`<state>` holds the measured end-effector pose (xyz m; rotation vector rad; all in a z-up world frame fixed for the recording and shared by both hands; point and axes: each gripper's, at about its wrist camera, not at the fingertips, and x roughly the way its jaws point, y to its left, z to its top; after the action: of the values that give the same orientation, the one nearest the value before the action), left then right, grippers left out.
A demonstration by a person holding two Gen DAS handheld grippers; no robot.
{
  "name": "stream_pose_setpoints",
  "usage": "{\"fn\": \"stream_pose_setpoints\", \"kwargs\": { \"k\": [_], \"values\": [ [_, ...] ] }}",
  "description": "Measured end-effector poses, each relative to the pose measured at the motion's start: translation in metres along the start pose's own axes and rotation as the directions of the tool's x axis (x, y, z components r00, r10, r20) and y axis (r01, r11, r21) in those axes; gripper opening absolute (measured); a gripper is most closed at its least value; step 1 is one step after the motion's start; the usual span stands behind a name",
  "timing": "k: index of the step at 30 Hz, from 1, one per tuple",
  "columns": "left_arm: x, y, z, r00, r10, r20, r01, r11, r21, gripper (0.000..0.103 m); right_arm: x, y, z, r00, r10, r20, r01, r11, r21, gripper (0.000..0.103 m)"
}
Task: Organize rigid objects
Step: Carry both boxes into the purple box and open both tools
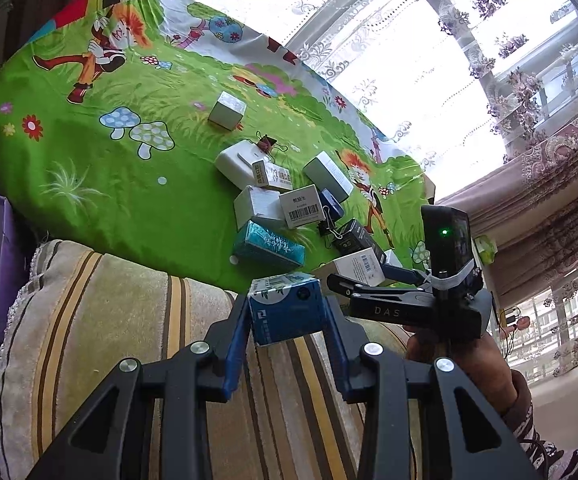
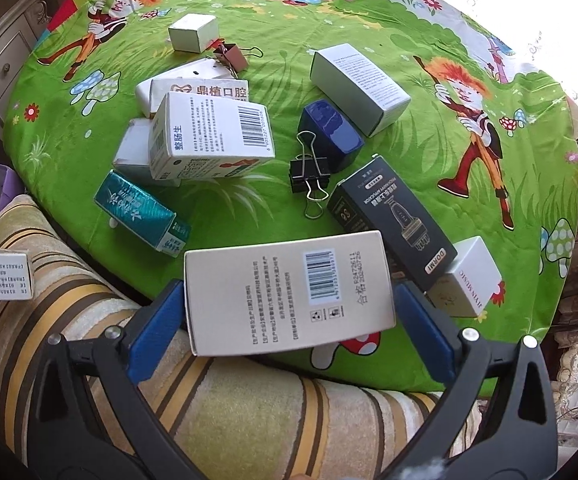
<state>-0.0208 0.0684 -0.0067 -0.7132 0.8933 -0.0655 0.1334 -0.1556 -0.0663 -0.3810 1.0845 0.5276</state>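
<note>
Left hand-held gripper (image 1: 287, 312): clamped on small blue box (image 1: 285, 308). Right hand-held gripper (image 2: 289, 320): jaws wide apart, white barcode box (image 2: 289, 292) between them, black box (image 2: 393, 216) just beyond.

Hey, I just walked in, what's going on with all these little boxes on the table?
A person with a gripper in each hand is sorting small boxes on a green cartoon tablecloth. The left gripper is clamped on a small blue box. The right gripper, jaws wide, straddles a white barcode box. More boxes and a black binder clip lie scattered.
</note>
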Motion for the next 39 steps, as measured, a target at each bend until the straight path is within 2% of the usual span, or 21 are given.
{"fn": "stream_pose_setpoints", "kwargs": {
  "k": [6, 8, 15, 20, 25, 28, 34, 39],
  "values": [
    [-0.006, 0.003, -0.001, 1.0, -0.004, 0.016, 0.004, 1.0, -0.005, 0.037, 0.009, -0.006, -0.003, 0.998, 0.066, -0.017, -0.065, 0.997, 0.04, 0.103],
    [-0.008, 0.004, -0.001, 1.0, -0.007, 0.023, 0.007, 1.0, -0.007, 0.037, 0.012, -0.004, -0.005, 0.998, 0.061, -0.022, -0.06, 0.997, 0.041, 0.101],
    [-0.023, 0.01, -0.006, 0.999, -0.003, 0.052, 0.004, 1.0, -0.017, 0.037, -0.013, 0.007, -0.009, 0.996, 0.021, 0.085, -0.021, 1.0, -0.01, 0.1],
    [-0.051, 0.031, -0.007, 0.992, 0.015, 0.123, -0.005, 0.997, -0.077, 0.037, -0.045, 0.013, -0.011, 0.984, 0.089, 0.152, -0.088, 0.996, -0.016, 0.1],
    [-0.095, 0.061, -0.006, 0.971, 0.079, 0.224, -0.047, 0.988, -0.145, 0.037, -0.08, 0.052, -0.01, 0.964, 0.171, 0.204, -0.149, 0.982, -0.119, 0.1],
    [-0.115, 0.081, -0.007, 0.949, 0.174, 0.261, -0.129, 0.975, -0.182, 0.037, -0.096, 0.082, -0.004, 0.949, 0.237, 0.21, -0.196, 0.961, -0.196, 0.1],
    [-0.141, 0.136, -0.022, 0.919, 0.296, 0.259, -0.213, 0.929, -0.303, 0.037, -0.118, 0.159, 0.01, 0.926, 0.328, 0.188, -0.243, 0.897, -0.368, 0.1],
    [-0.156, 0.172, -0.036, 0.898, 0.365, 0.247, -0.256, 0.889, -0.38, 0.037, -0.123, 0.232, 0.014, 0.912, 0.379, 0.157, -0.254, 0.822, -0.51, 0.1]
  ]
}}
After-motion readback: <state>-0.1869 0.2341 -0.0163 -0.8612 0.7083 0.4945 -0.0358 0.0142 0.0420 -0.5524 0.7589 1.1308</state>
